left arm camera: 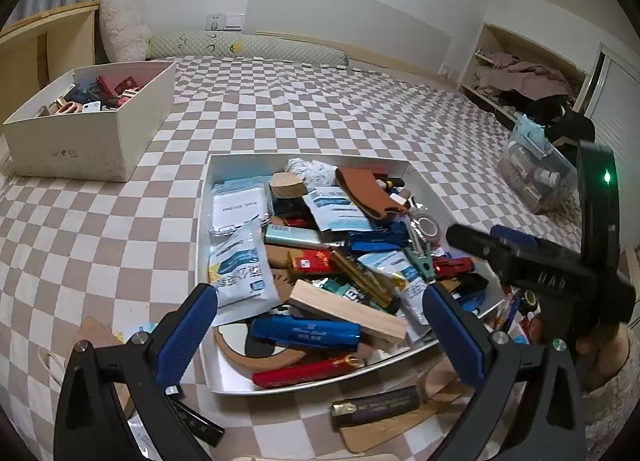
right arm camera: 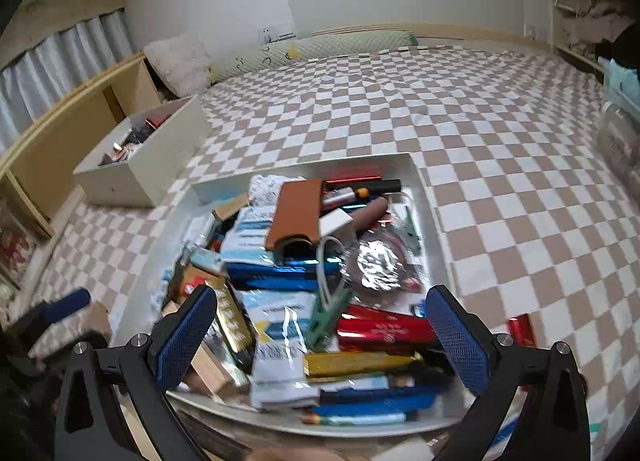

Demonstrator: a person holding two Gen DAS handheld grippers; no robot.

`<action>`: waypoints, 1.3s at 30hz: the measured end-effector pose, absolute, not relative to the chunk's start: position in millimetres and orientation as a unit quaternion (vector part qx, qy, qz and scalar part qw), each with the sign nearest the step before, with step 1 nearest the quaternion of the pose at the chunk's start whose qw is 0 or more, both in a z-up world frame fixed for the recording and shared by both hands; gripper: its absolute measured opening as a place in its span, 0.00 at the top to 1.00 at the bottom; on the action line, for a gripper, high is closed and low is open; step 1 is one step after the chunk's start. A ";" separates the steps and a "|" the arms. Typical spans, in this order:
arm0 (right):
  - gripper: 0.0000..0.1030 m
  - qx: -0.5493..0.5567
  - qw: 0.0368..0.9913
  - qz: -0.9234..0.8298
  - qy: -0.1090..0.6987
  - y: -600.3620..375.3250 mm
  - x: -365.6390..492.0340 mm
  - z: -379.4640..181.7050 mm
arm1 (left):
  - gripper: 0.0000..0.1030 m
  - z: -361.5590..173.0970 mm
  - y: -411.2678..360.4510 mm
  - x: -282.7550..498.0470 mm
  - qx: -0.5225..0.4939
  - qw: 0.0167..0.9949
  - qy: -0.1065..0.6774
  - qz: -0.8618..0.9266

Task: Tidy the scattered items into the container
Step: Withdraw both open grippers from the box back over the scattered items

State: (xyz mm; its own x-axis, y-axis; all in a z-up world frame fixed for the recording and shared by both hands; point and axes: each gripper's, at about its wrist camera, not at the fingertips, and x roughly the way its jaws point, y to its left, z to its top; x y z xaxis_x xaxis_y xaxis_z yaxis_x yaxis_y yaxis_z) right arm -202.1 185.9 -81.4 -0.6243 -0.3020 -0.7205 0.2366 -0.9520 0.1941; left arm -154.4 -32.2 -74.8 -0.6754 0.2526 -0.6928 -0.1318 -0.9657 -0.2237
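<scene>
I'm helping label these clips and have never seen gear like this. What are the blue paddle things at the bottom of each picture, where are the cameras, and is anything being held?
There is no robot here. A person holds a pair of hand tongs in each hand, and each has a wide-angle camera looking forward along its two blue fingers. One picture comes from the left tongs, the other from the right tongs. In the left picture the right tongs also show at the right edge.

Both look down at a white tray on a checkered bedspread, piled with packets, pens, wood pieces and a red pen case. A few things lie outside it, such as a dark lighter. A second box stands further back.

Both tongs are wide open and hold nothing.
</scene>
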 end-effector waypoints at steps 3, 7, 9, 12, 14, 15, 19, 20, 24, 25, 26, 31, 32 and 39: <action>0.00 0.403 0.146 -0.903 -0.038 192.6 -195.2 -78.0 | 0.00 -70.7 -28.8 -151.4 -0.387 0.109 -0.080 0.912; 0.00 0.402 0.146 -0.903 -0.039 202.0 -184.0 -70.2 | 0.00 -63.6 -23.4 -144.7 -0.386 0.118 -0.083 0.911; 0.00 0.400 0.143 -0.905 -0.030 204.2 -177.3 -65.7 | 0.00 -60.3 -21.2 -141.3 -0.383 0.116 -0.082 0.913; 0.00 0.392 0.142 -0.909 -0.021 207.8 -166.7 -57.8 | 0.00 -55.5 -19.0 -135.8 -0.378 0.112 -0.082 0.915; 0.00 0.388 0.140 -0.911 -0.016 209.2 -159.9 -53.3 | 0.00 -52.3 -18.1 -131.8 -0.375 0.109 -0.083 0.917; 0.00 0.386 0.139 -0.912 -0.013 209.4 -157.1 -51.7 | 0.00 -51.1 -17.6 -129.9 -0.375 0.107 -0.083 0.917; 0.00 0.383 0.141 -0.913 -0.005 210.7 -146.6 -45.7 | 0.00 -45.8 -15.5 -120.3 -0.370 0.099 -0.077 0.920; 0.00 0.382 0.141 -0.913 -0.004 211.0 -144.8 -44.3 | 0.00 -44.6 -15.0 -117.9 -0.369 0.098 -0.076 0.921; 0.00 0.378 0.143 -0.914 -0.004 213.6 -135.3 -39.5 | 0.00 -39.0 -13.9 -107.6 -0.365 0.090 -0.073 0.924; 0.00 0.378 0.143 -0.915 -0.004 213.9 -133.1 -38.5 | 0.00 -37.7 -13.8 -105.0 -0.364 0.089 -0.073 0.924; 0.00 0.377 0.143 -0.915 -0.004 214.2 -130.8 -37.8 | 0.00 -36.5 -13.8 -102.3 -0.363 0.089 -0.074 0.925; 0.00 0.376 0.144 -0.915 -0.002 216.4 -118.4 -33.9 | 0.00 -33.2 -13.4 -91.8 -0.361 0.085 -0.074 0.926; 0.00 0.376 0.144 -0.915 -0.002 217.1 -116.4 -33.0 | 0.00 -32.7 -12.8 -89.5 -0.361 0.084 -0.073 0.926; 0.00 0.372 0.143 -0.917 -0.002 222.4 -103.1 -27.1 | 0.00 -31.3 -10.0 -76.2 -0.358 0.081 -0.069 0.928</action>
